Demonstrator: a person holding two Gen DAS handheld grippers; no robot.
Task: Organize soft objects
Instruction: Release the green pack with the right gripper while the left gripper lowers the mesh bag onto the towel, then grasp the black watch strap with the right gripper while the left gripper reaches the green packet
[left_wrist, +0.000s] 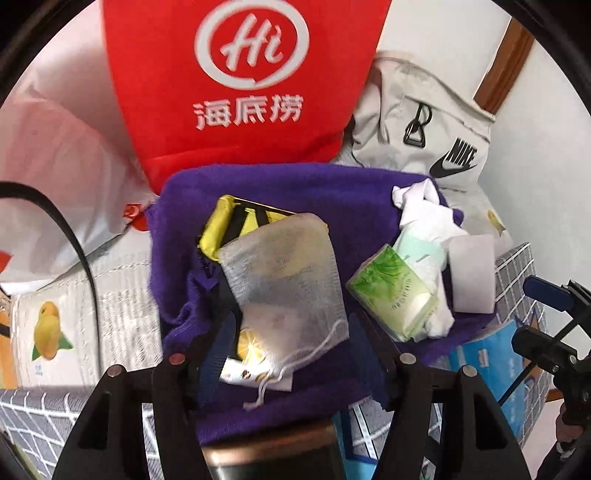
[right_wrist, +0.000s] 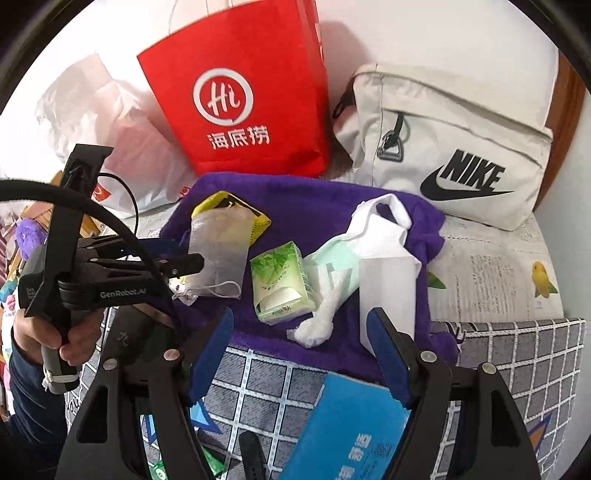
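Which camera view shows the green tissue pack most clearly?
The right wrist view shows the green tissue pack best: it lies whole on the purple towel, top and opened end visible, nothing over it. In the left wrist view the pack appears more slanted, with glare on its near end.

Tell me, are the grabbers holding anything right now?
No. The left gripper is open above the mesh pouch, not pinching it. The right gripper is open too, with nothing between its fingers.

You see a fuzzy purple cloth towel (right_wrist: 325, 206), a thin see-through mesh pouch (left_wrist: 284, 273), a shiny plastic tissue pack (right_wrist: 282, 280), and a smooth red paper bag (right_wrist: 243, 99).
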